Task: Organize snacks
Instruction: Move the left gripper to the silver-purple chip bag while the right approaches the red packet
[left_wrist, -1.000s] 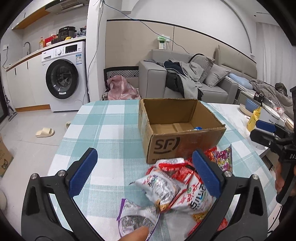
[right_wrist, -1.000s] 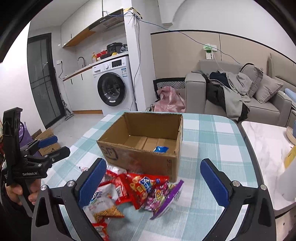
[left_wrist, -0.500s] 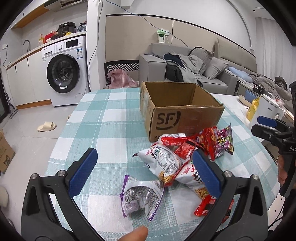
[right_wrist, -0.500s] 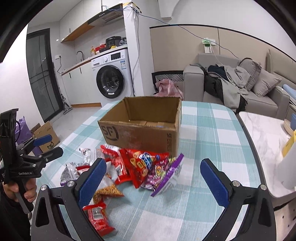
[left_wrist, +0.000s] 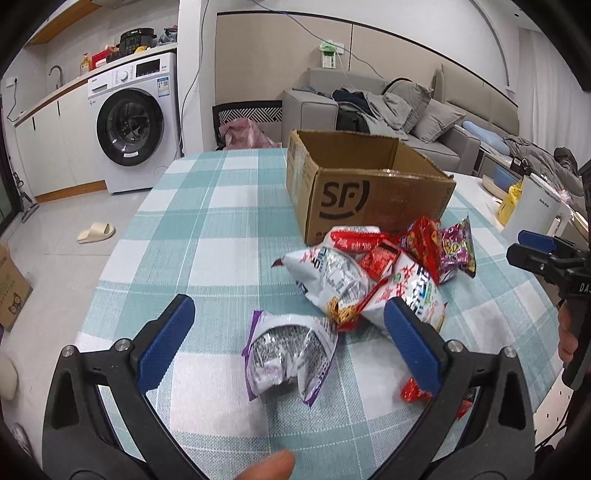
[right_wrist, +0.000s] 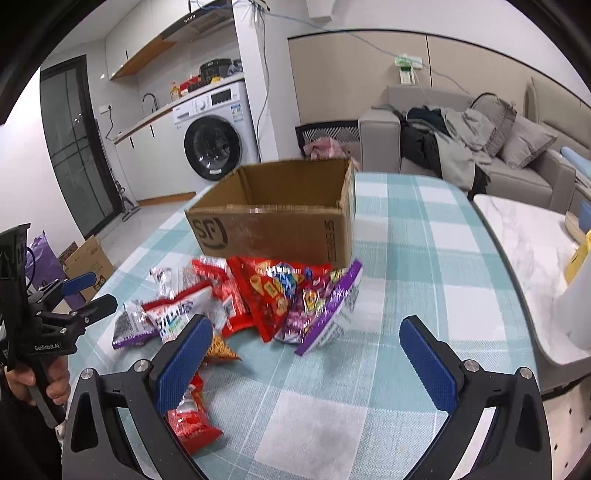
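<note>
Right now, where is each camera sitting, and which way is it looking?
Left wrist view: rides on the left gripper, looking forward over the silver-purple packet toward the cardboard box; its own blue fingers and a fingertip show.
Right wrist view: rides on the right gripper, facing the box from the other side of the snack pile; its own fingers show.
Shared: box, snacks, checked tablecloth, washing machine; each sees the other gripper.

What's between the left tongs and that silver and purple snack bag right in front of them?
Nothing visible: the open left tongs face the crumpled silver and purple snack bag directly, with only bare checked tablecloth around it.
</note>
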